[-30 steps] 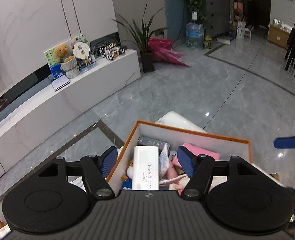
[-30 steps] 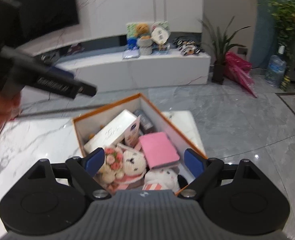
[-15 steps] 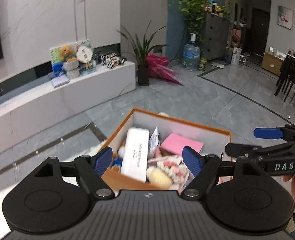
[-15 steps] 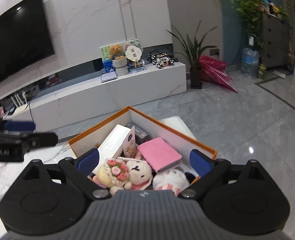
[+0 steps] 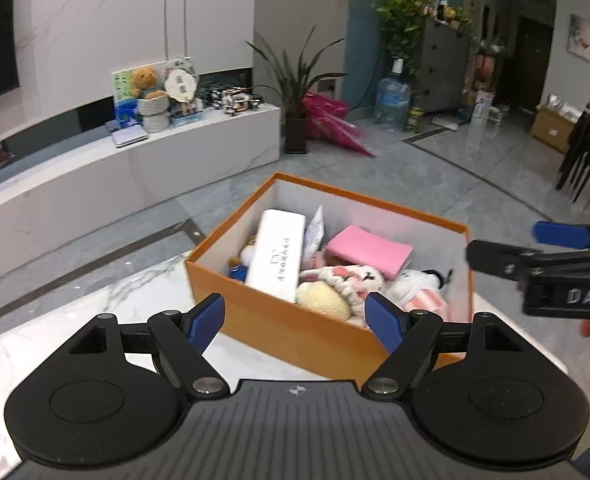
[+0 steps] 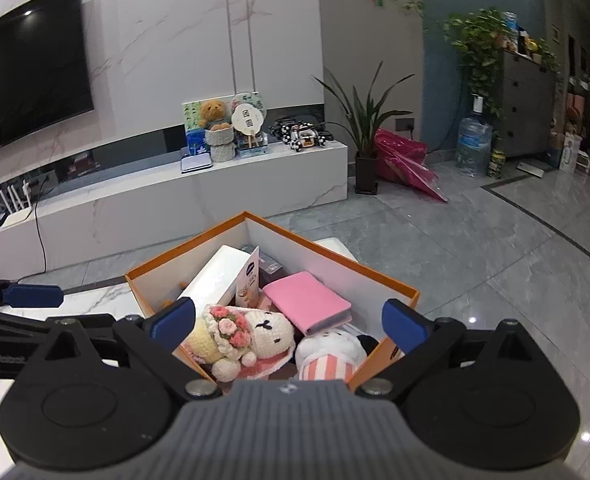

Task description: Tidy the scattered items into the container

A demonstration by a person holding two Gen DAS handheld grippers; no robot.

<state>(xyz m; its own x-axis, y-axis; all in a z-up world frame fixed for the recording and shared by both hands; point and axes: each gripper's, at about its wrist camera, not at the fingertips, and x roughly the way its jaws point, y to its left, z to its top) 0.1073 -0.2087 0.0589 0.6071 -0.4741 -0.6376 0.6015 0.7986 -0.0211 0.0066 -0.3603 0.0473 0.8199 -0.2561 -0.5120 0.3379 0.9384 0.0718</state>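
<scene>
One orange box (image 5: 295, 328) with white inner walls, set on one white marble tabletop (image 5: 107, 312), its far end close to the table's far edge. Inside, counted from both wrist views: one long white carton (image 5: 279, 256) lying along the left wall, one upright printed sachet (image 6: 249, 284) just beside it, one dark packet (image 6: 273, 268) at the far end, one pink notebook (image 6: 307, 304) flat toward the right, one crocheted bunny with a flower crown (image 6: 251, 328) and one white plush in a pink-striped outfit (image 6: 327, 356) touching each other at the near end, with one pale yellow crocheted piece (image 5: 323, 300) against the near wall. Something small and blue (image 5: 237, 272), too hidden to name, wedged beside the carton. Left gripper (image 5: 295, 316) poised before the box's near wall, blue pads spread apart, nothing between them. Right gripper (image 6: 289, 324) over the near right corner, jaws opening wide and clear of the toys beneath, nothing clamped. Each tool visible at the edge of the other's view, well apart. Bare marble open to the left of the box; grey tiled floor (image 6: 475, 248) open beyond the table as far as one low white TV bench (image 6: 175, 204) and one potted plant (image 6: 365, 136).
</scene>
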